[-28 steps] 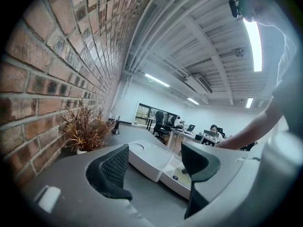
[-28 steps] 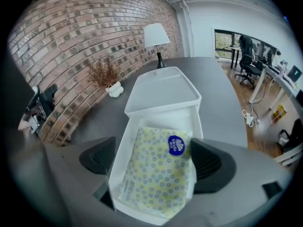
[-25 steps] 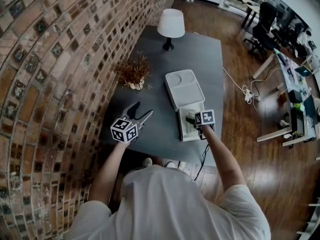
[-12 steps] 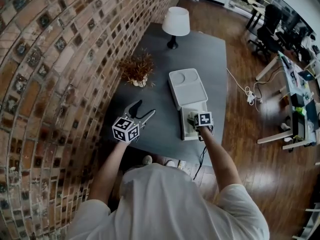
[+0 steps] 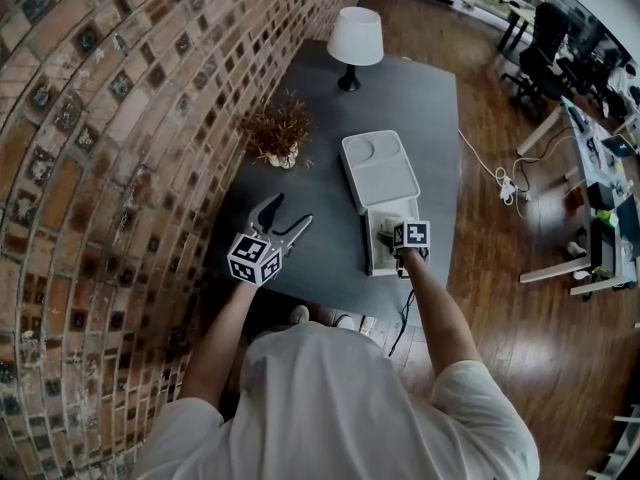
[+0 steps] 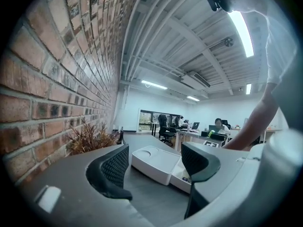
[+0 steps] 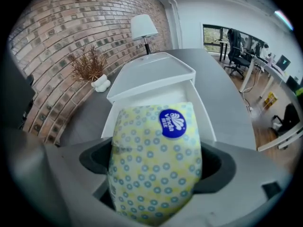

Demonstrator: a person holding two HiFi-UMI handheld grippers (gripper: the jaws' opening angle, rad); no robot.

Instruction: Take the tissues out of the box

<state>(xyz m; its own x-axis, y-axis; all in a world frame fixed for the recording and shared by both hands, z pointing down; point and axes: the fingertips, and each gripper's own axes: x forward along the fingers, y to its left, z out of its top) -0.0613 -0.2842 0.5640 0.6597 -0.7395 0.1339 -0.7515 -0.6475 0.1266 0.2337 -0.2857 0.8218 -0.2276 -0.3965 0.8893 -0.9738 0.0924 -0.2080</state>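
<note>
Over the last second almost nothing is shifted on the bench [image 5: 420,108]: the box [image 5: 378,168] is left open at its near end, and the yellow dotted tissue pack [image 7: 156,160] is kept at that open compartment, barely raised if at all. The pack is clamped across its width by the right tongs [image 5: 388,236], so removal is judged begun, not finished. The left tongs [image 6: 156,162] are held wide apart and empty, well off to the side.

shirt: white short-sleeved T-shirt [image 5: 330,408], loose, plain across the back and shoulders.
left gripper [image 5: 290,213]: pale grey body, two dark curved jaws lined with black dimpled pads [image 6: 116,167].
right gripper [image 5: 390,238]: the same pale grey housing, with dark rounded jaw seats.
left marker cube [image 5: 252,258]: white, black square markers on each face.
right marker cube [image 5: 411,235]: white, black square markers.
</note>
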